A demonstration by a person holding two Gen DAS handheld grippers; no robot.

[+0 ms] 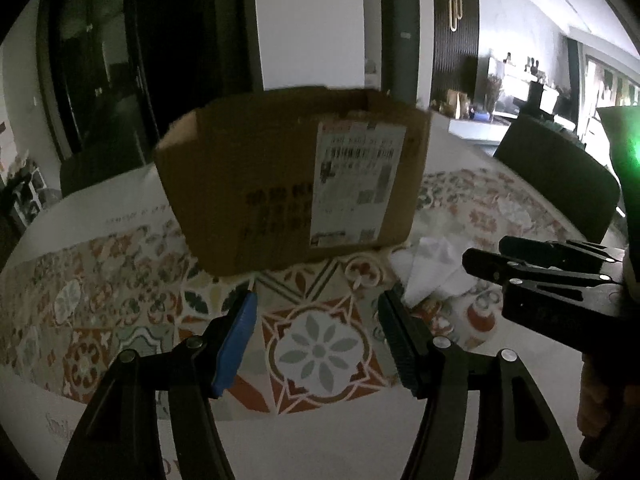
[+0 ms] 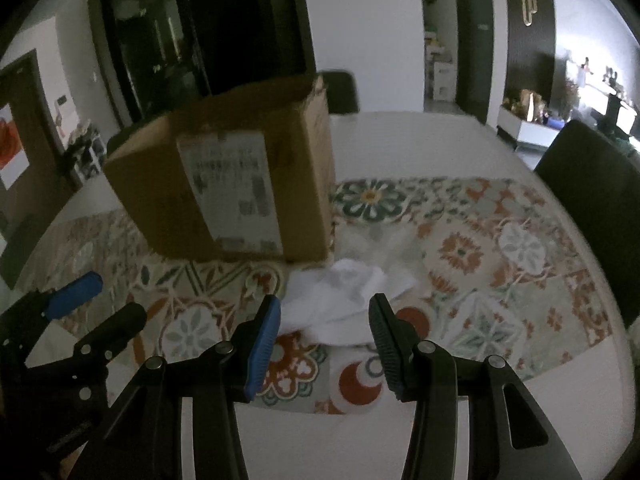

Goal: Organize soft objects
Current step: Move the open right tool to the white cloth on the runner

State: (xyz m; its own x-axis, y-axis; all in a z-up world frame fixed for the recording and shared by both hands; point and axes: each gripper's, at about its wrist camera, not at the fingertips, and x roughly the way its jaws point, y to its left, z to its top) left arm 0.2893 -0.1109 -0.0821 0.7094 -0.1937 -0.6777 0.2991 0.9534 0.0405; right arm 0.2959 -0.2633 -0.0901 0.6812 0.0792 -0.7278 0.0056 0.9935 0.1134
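Observation:
A crumpled white cloth (image 2: 344, 300) lies on the patterned table runner (image 2: 480, 248), just right of an open brown cardboard box (image 2: 224, 184) with a shipping label. My right gripper (image 2: 325, 303) is open, its fingertips on either side of the cloth's near edge, apart from it. In the left wrist view the box (image 1: 288, 184) stands straight ahead, the cloth (image 1: 432, 268) to the right of it. My left gripper (image 1: 318, 299) is open over bare runner (image 1: 320, 352) with nothing between its fingers. The right gripper (image 1: 486, 254) shows at the right edge there; the left gripper (image 2: 110, 298) shows at the left in the right wrist view.
The runner lies across a white table (image 2: 400, 140). Dark chairs stand at the far side (image 2: 340, 92) and at the right (image 2: 592, 200). A crumpled clear plastic sheet (image 2: 384, 240) lies beyond the cloth. The room behind is dim, with dark doors and a lit shelf.

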